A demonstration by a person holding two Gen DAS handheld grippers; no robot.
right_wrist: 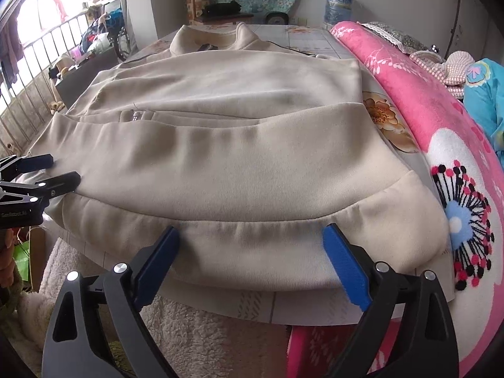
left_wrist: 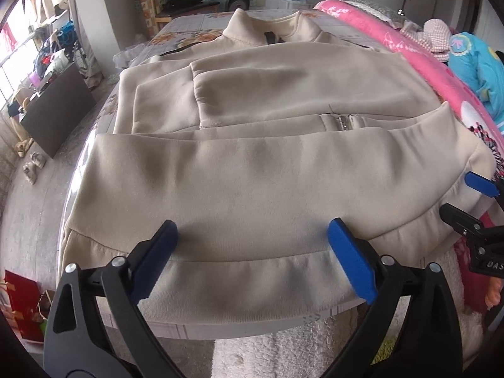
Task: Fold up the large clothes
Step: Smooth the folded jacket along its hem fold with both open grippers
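While both my left gripper [left_wrist: 252, 252] and right gripper [right_wrist: 250, 252] hang wide and empty over the hem nearest me, the beige jacket [left_wrist: 267, 173] lies half-folded on the table [right_wrist: 315, 41], looking thick, soft and floppy, so I'd pinch that ribbed hem.

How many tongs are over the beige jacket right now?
2. The left tongs stand open over the hem of the beige jacket on its left; the right tongs stand open over its right hem.

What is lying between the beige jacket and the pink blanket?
In the right wrist view, only a bare strip of flowered table cover separates the beige jacket from the pink blanket.
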